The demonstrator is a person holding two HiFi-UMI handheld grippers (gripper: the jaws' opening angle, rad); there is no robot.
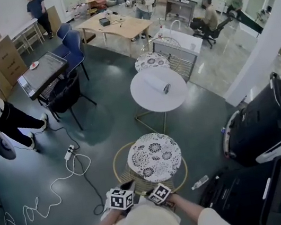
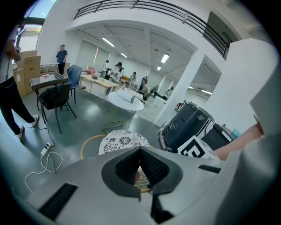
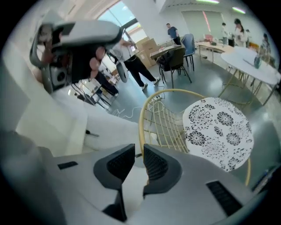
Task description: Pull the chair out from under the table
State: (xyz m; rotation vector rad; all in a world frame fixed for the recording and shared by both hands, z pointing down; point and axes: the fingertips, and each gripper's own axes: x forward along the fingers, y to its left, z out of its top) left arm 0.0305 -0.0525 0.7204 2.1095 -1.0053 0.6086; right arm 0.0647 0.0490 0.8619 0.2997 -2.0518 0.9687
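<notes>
While the chair (image 1: pixel 154 158) already stands well apart from the white table (image 1: pixel 158 89), its wire back toward you, any further pull carries risks. Off to your left a power strip (image 1: pixel 69 152) and its cable loop across the floor; drag that way and the chair's base ring may snag them. Your left gripper (image 2: pixel 140 154) looks pinched onto the gold wire back, so it alone bears the load and the chair may pivot about that single grip. Your right gripper (image 3: pixel 139 151) stands parted, the rim only at its tips, clamping nothing; tug now and it slips off. To your right the black cases (image 1: pixel 267 130) sit near; swing wide and you could knock them.
</notes>
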